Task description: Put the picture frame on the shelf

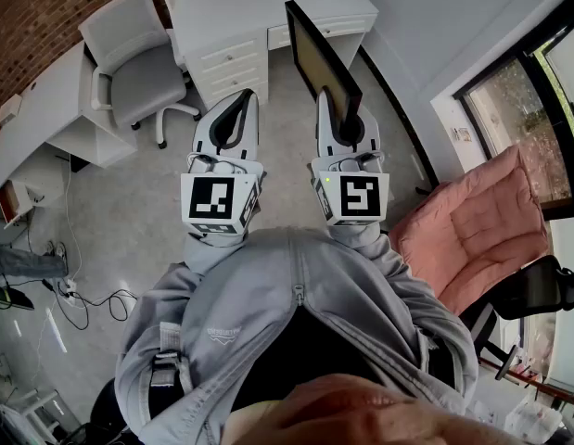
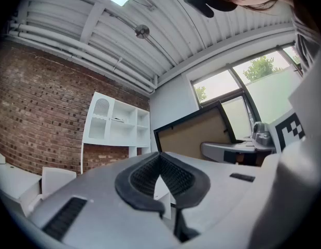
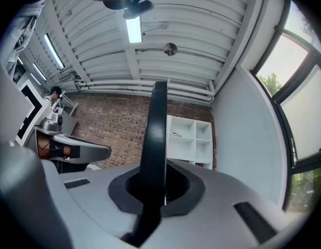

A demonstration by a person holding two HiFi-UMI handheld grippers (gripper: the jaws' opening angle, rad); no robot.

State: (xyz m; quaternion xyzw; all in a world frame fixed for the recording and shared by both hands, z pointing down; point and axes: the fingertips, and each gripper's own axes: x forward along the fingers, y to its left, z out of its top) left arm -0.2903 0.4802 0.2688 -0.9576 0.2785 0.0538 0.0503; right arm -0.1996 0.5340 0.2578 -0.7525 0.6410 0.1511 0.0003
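Right gripper (image 1: 348, 126) clamped on the frame (image 1: 316, 54) by its lower edge, frame upright and edge-on over the floor, near the desk (image 1: 259, 7). Left gripper (image 1: 233, 109) pinched closed, empty, just beside the right. Shelf (image 3: 190, 141) ahead against the brick wall (image 3: 113, 123), apart from the frame

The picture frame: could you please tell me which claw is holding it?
The right claw: it is shut on the frame, whose black edge stands up between its jaws. The left claw is shut with nothing in it.
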